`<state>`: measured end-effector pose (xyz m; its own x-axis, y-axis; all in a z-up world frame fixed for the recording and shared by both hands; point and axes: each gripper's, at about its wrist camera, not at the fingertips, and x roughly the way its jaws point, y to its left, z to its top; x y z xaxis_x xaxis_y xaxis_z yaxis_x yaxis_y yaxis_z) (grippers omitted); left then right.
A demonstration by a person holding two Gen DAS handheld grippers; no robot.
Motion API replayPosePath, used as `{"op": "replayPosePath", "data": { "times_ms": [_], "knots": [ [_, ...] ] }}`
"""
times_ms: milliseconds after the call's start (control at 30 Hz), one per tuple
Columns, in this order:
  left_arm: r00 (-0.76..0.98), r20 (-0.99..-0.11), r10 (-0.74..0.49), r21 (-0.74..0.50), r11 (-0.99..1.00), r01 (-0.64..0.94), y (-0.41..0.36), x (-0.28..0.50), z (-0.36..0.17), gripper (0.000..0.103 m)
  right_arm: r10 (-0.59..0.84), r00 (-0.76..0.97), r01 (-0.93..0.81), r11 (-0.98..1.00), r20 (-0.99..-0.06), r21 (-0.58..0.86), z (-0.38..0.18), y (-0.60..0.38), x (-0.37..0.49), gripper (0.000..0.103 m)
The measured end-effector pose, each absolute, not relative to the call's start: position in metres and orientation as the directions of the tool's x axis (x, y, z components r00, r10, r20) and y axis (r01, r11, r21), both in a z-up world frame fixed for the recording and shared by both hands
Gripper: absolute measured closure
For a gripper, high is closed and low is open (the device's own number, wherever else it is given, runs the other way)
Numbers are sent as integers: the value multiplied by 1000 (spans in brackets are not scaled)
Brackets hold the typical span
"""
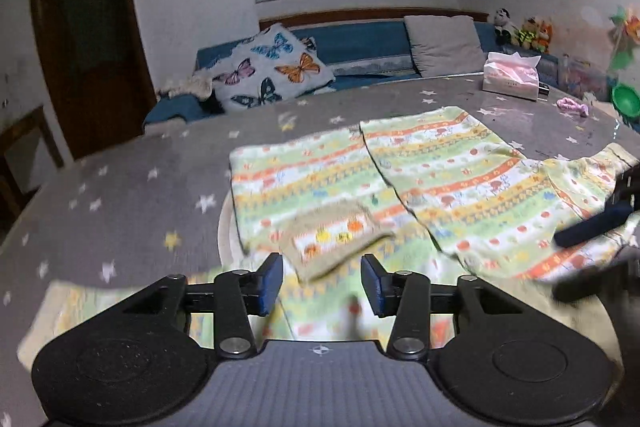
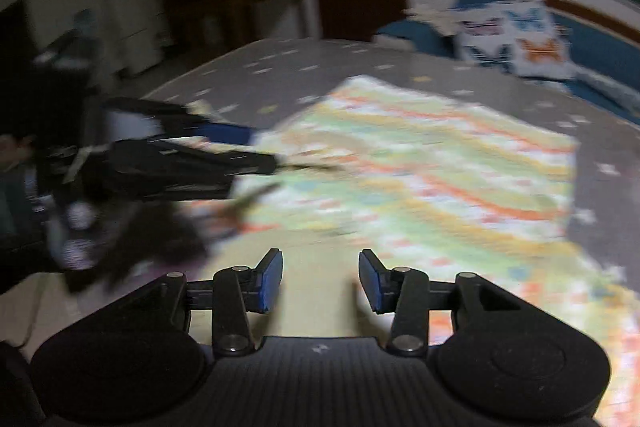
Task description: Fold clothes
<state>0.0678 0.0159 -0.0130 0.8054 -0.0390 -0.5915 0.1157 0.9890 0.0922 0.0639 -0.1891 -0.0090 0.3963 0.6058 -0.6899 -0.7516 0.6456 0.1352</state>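
A light green garment (image 1: 460,179) with orange patterned stripes lies spread on the round table's grey star-print cloth (image 1: 132,195). A ribbed, folded-over edge (image 1: 336,239) of it lies just ahead of my left gripper (image 1: 322,267), which hovers low over the garment's near side, open, with nothing between its blue pads. One blue-padded finger (image 1: 592,227) of the right gripper shows at the garment's right side. In the blurred right wrist view my right gripper (image 2: 320,263) stands open over the garment (image 2: 440,167), pads bare. The left gripper (image 2: 264,147) reaches in from the left.
At the table's far right are a pink tissue pack (image 1: 510,77), a small pink item (image 1: 572,105) and a green bowl (image 1: 626,99). Behind the table is a blue sofa with a butterfly pillow (image 1: 272,67), a grey cushion (image 1: 444,45) and plush toys (image 1: 520,29).
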Motion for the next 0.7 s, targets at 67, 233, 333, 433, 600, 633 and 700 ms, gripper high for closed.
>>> {"op": "replayPosePath", "data": {
  "times_ms": [67,233,333,433,600,633,700],
  "knots": [
    [799,-599,-50,71,991,114,15,61,-16,68,601,389,-774,624,-698,106,-16,-176,54,65],
    [795,-599,-93,32,990,140,11,49,-21,72,578,398,-743,659,-713,120,-35,-168,54,88],
    [790,-605,-103,27,988,149,8,48,-24,74,568,439,-713,692,-697,115,-30,-175,53,98],
    [789,-602,-123,15,986,165,6,45,-25,74,584,465,-674,721,-666,161,-18,-195,54,98],
    [788,-589,-178,9,974,226,-5,37,-27,74,619,495,-604,749,-609,271,1,-225,59,98],
    [787,-589,-184,17,971,240,-8,35,-29,75,622,500,-597,752,-603,280,3,-228,58,98],
    [786,-590,-188,42,964,262,-16,33,-32,77,621,509,-591,755,-596,283,4,-230,58,98]
  ]
}}
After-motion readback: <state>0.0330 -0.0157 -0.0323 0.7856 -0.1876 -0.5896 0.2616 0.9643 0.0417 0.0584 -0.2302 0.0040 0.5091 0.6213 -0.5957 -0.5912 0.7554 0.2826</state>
